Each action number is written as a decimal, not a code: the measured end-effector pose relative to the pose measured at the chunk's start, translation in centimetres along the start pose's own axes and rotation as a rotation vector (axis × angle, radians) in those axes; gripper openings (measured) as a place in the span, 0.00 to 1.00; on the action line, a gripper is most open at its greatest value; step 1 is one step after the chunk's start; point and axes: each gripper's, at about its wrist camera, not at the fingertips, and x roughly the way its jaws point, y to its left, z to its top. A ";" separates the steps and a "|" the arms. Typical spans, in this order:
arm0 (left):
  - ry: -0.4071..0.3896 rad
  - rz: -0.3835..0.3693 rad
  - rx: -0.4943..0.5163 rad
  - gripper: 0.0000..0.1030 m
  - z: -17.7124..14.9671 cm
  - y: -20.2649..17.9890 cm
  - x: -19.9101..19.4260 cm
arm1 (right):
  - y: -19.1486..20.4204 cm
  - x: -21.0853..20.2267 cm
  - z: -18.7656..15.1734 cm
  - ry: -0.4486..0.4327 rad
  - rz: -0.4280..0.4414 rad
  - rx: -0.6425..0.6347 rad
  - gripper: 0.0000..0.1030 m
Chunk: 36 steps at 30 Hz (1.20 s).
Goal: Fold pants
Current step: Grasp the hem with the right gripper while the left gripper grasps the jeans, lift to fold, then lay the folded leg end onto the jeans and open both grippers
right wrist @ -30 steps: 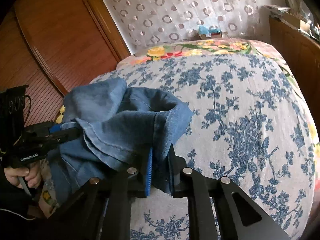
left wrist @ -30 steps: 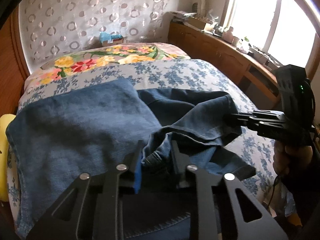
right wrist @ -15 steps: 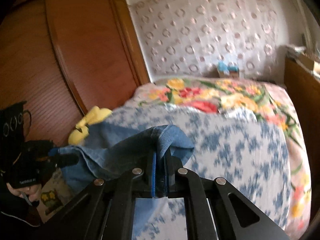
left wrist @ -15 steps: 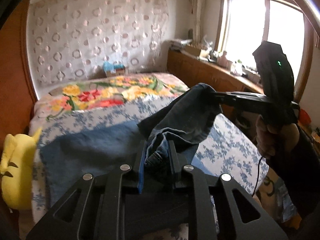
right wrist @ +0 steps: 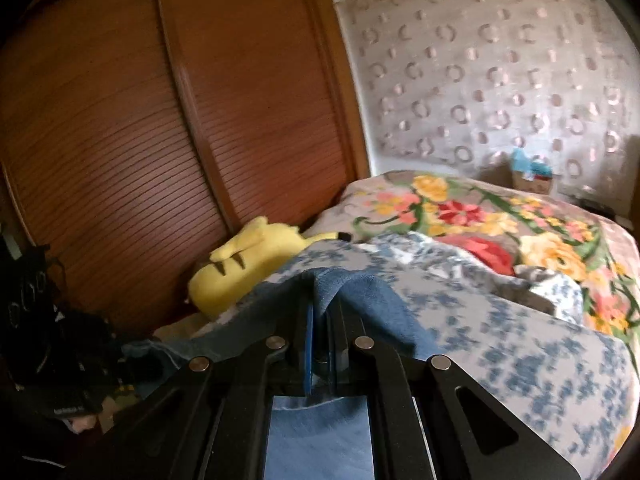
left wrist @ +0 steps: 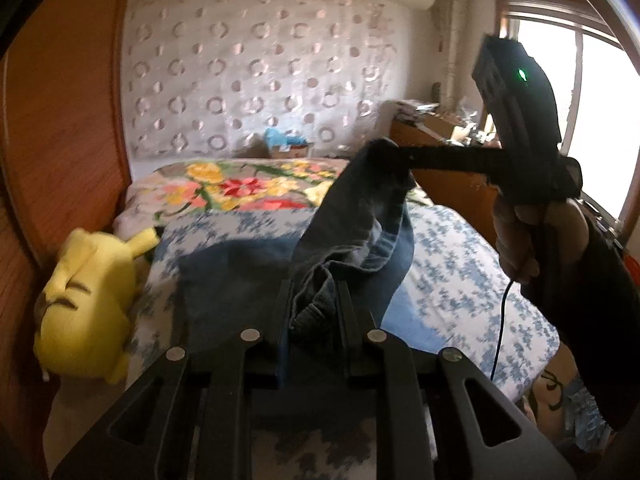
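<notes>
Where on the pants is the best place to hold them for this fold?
At the thick hemmed edge, one corner per gripper, coming from the near side of the bed. The left gripper and right gripper already pinch the pants there; the seamed edge bunches firmly between the pads.

A home bedroom: floral-covered bed, wooden wardrobe, yellow plush toy.

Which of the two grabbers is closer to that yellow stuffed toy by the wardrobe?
Left. The left gripper, clamped on the jeans, is beside the yellow plush toy; the right gripper holds the jeans farther off, toward the window side.
</notes>
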 end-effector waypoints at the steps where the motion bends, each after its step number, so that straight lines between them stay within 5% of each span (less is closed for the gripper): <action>1: 0.007 0.004 -0.002 0.19 -0.3 0.2 0.1 | 0.1 0.9 0.3 0.013 0.012 -0.001 0.05; 16: 0.168 0.052 -0.081 0.19 -4.8 4.7 3.9 | 0.2 14.1 3.1 0.223 0.002 -0.051 0.05; 22: 0.209 0.055 -0.098 0.21 -5.8 5.3 4.7 | 0.6 12.9 3.5 0.136 -0.031 -0.077 0.36; 30: 0.179 0.095 -0.109 0.43 -5.1 6.1 3.8 | -0.4 7.1 0.3 0.114 -0.087 -0.060 0.37; 36: 0.145 0.098 -0.093 0.45 -3.8 6.1 3.6 | -1.4 3.9 -3.0 0.146 -0.134 -0.013 0.37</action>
